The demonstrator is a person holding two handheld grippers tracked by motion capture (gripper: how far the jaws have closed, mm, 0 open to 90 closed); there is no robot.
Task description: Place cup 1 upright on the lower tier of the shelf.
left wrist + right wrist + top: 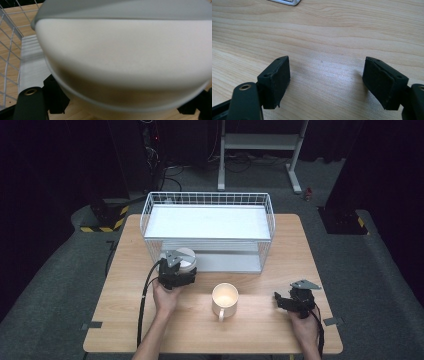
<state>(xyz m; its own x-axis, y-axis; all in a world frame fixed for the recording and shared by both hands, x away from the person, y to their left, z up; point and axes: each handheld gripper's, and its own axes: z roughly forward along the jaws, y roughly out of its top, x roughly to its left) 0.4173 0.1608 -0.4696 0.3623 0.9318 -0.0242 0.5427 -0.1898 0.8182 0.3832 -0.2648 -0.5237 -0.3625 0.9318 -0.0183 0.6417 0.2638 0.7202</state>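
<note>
The left gripper (181,270) is clamping a pale round bowl (183,258) just in front of the wire rack (207,200); it is looking glazed, stiff, breakable and slippery, so gripping across its wall suits. Beyond the mug (224,299), the right gripper (278,299) is resting wide and empty over the worktop (260,330).

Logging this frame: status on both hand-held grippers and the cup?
Left hand-held gripper shut on white cup at rack front. Right hand-held gripper open over bare table. Mug stands between them.
</note>
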